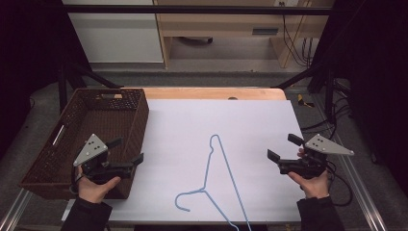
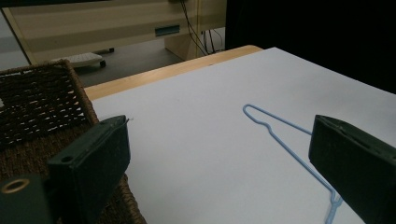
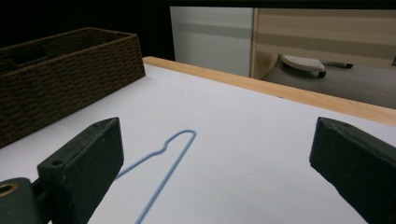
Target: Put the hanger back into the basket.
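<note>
We see a thin light-blue wire clothes hanger (image 1: 219, 180) lying flat on the white surface (image 1: 192, 120), its hook at about seven o'clock and its narrow looped end at twelve. At nine o'clock from it we hold our left tool (image 1: 129, 151), jaws spread wide with nothing between them, just over the near corner of the dark brown woven wicker basket (image 1: 137, 113). At three o'clock from the hanger we hold our right tool (image 1: 284, 147), equally wide open and empty, well apart from the wire. Both tools point inward toward the hanger.
</note>
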`<state>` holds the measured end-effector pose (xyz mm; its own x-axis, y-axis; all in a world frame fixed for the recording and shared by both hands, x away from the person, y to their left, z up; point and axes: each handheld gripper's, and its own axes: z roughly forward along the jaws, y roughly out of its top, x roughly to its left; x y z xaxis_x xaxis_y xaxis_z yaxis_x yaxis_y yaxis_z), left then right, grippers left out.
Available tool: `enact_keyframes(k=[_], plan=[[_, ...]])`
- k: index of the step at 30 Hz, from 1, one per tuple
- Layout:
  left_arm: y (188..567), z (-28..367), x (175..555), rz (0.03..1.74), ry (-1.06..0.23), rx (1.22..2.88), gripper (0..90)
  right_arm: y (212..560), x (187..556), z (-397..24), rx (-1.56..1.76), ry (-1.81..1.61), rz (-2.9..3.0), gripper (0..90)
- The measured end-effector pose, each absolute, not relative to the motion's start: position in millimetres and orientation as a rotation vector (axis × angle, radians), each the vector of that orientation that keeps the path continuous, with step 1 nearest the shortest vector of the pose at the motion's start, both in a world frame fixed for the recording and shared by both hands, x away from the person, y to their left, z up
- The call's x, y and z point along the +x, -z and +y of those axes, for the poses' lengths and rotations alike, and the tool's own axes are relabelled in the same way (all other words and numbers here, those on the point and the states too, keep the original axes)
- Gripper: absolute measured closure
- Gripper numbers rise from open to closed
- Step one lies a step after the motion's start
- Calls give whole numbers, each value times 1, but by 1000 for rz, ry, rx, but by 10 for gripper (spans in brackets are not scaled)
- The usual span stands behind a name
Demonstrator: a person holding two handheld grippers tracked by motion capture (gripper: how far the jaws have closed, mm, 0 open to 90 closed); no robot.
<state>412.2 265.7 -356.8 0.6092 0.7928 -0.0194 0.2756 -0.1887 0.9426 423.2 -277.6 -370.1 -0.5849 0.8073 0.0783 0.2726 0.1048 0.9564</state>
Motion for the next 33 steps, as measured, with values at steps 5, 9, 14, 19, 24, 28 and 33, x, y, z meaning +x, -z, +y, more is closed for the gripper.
enact_keyframes(k=[5,9,14,19,24,28,33], plan=[[357,265,411,873,-596,1751,52,370,423,-274,1050,-1472,1940,36],[358,264,411,872,-594,1755,54,369,423,-267,1052,-1440,1972,41],[359,261,411,872,-596,1756,55,367,422,-254,1045,-1398,2021,46],[360,259,411,868,-593,1763,56,368,420,-231,1037,-1336,2108,65],[360,257,411,862,-594,1769,57,373,418,-203,1007,-1272,2215,82],[361,256,411,862,-593,1772,58,378,414,-184,981,-1228,2292,87],[363,253,411,860,-591,1781,58,387,411,-163,944,-1174,2374,94]])
